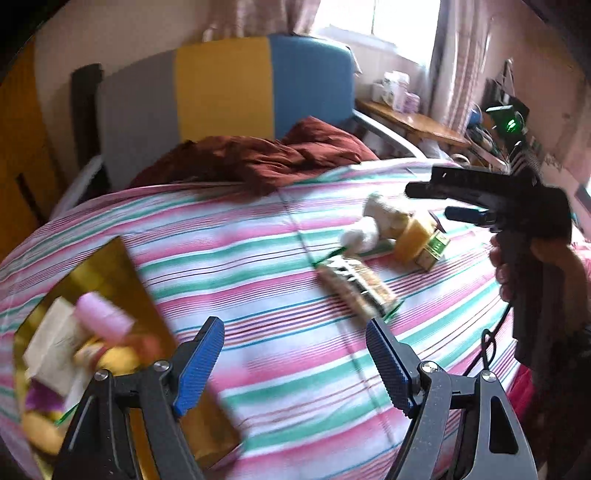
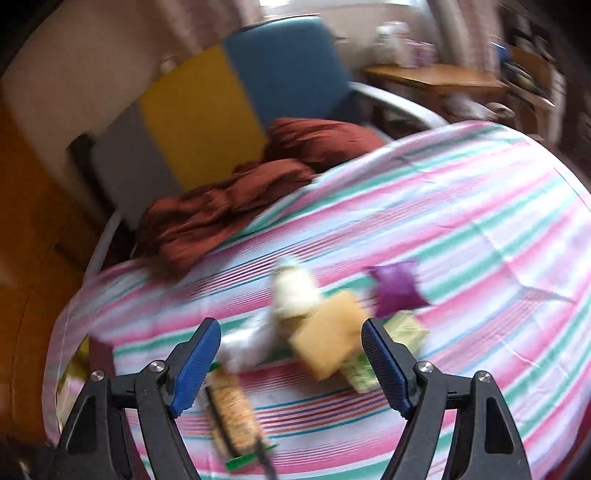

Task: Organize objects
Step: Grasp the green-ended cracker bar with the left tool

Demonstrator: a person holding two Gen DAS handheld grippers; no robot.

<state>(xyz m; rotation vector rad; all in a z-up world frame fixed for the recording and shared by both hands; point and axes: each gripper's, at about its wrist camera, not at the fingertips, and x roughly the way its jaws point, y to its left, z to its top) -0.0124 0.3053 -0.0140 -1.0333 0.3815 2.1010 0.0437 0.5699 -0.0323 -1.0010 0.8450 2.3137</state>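
No brand, label or writing can be read on any item; the frames are blurred.

Surface: we record a bed with a pink, green and white striped cover, a crumpled maroon cloth at its head, against a grey, yellow and blue panelled headboard. Beyond the headboard's blue end stands a wooden side worktop with pale containers, under a bright curtained window.

Items, placed from the yellow foam block:
- white plush toy, touching it on the headboard side;
- purple foil pouch, just beside it;
- pale green carton, touching it, partly beneath;
- tan-and-green snack packet, near it, toward the camera.

Well apart, we see a gold open box holding a pink cylindrical bottle and a cream carton.

Left gripper: jaws released, empty, above the cover. Right gripper: jaws released, empty, framing the foam block.
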